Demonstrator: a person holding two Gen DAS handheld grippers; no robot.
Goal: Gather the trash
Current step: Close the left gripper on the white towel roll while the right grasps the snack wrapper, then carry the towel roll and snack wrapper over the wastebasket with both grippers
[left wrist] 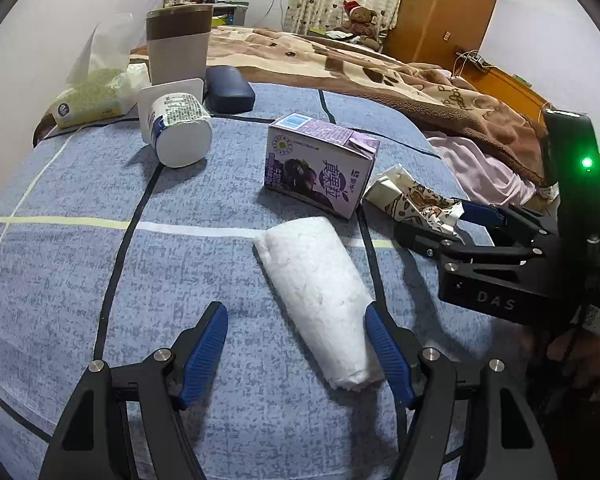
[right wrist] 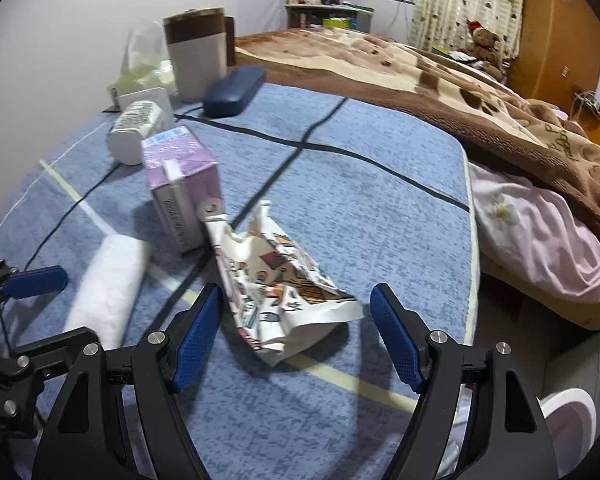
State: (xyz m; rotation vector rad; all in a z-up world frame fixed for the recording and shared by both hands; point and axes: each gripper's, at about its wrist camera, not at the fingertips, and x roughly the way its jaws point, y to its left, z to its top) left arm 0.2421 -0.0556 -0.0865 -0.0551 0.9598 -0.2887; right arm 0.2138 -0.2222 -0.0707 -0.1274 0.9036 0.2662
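Blue bed sheet [right wrist: 360, 184] holding trash. Right gripper [right wrist: 296, 336] hovering wide open around crumpled wrapper [right wrist: 284, 284] near bed edge; left gripper [left wrist: 300, 356] open beside tissue roll [left wrist: 320, 296]. Wrapper maybe slipping off edge.

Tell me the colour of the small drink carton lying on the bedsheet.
Purple small drink carton, white-blue top panel; left wrist view shows it best.

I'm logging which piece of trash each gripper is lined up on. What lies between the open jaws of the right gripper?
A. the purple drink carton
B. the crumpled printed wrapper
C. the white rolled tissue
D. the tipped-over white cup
B: in the right wrist view the crumpled printed wrapper lies between the spread jaws of the right gripper, not yet clamped.
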